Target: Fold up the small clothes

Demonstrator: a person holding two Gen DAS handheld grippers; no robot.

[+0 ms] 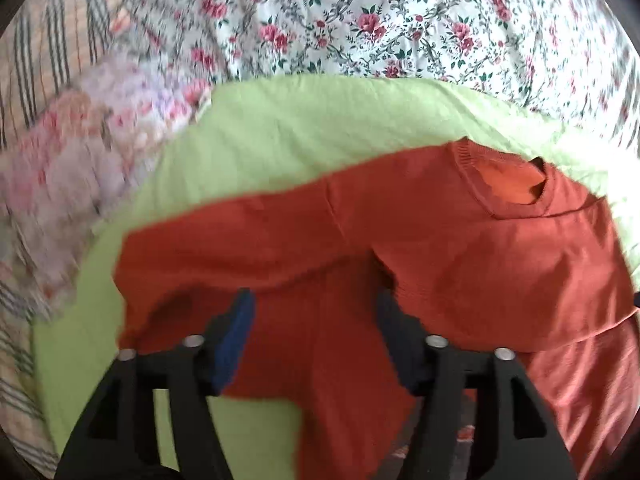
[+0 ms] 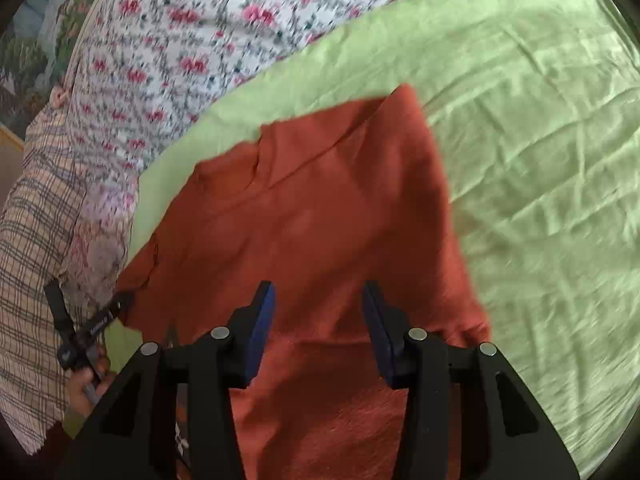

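Note:
A rust-orange knit sweater [image 1: 460, 248] lies on a light green cloth [image 1: 304, 128], its round neck opening at the upper right and one sleeve spread to the left. My left gripper [image 1: 316, 304] is open, its blue-padded fingers [image 1: 240, 328] apart over the sweater's lower part, with fabric between them. In the right wrist view the same sweater [image 2: 320, 216] lies on the green cloth [image 2: 540, 160]. My right gripper [image 2: 318, 300] is open, its fingers [image 2: 262, 320] astride the sweater's near part. The left gripper also shows at the sweater's left edge [image 2: 100, 320].
A white bedsheet with pink roses [image 1: 360, 12] lies beyond the green cloth. A plaid cloth [image 2: 32, 260] and a pale floral cloth [image 1: 80, 160] lie at the left. A landscape picture [image 2: 36, 40] stands at the far left.

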